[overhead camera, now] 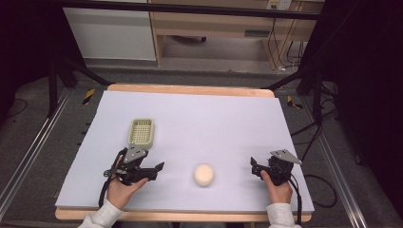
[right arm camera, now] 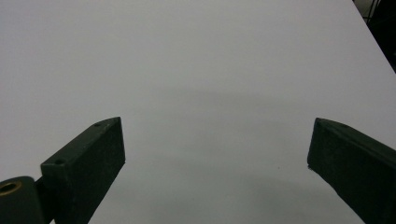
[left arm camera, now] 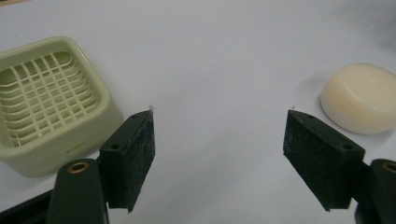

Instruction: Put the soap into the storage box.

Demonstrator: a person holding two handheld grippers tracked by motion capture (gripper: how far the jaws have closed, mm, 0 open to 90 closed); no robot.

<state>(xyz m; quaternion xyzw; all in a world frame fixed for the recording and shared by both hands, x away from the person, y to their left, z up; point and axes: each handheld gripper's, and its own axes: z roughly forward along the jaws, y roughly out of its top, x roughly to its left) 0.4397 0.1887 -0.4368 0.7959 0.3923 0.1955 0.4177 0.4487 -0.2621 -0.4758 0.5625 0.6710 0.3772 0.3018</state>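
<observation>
Soap [overhead camera: 204, 174]: round cream bar, flat on the white table sheet [overhead camera: 214, 118], near edge, about midway between the two hands.
Soap dish [overhead camera: 141, 132]: pale green, slatted insert, left of centre, farther back than the soap, well apart from it.
Left gripper [overhead camera: 161, 167]: low over the sheet, pointing right toward the soap; jaws parted, nothing between them.
Right gripper [overhead camera: 254, 167]: right of the soap, jaws spread wide over bare sheet, nothing held.
Soap relative to left jaws: in the left gripper view, soap [left arm camera: 362, 97] beyond and outside the right-hand jaw, untouched; dish [left arm camera: 46, 100] outside the other jaw.
Handling, judged: light, stiff, probably slick on its curved rim.
Grip point, judged: pads on opposite sides of the rim, low near the sheet, squeeze gentle to avoid squirting out.
</observation>
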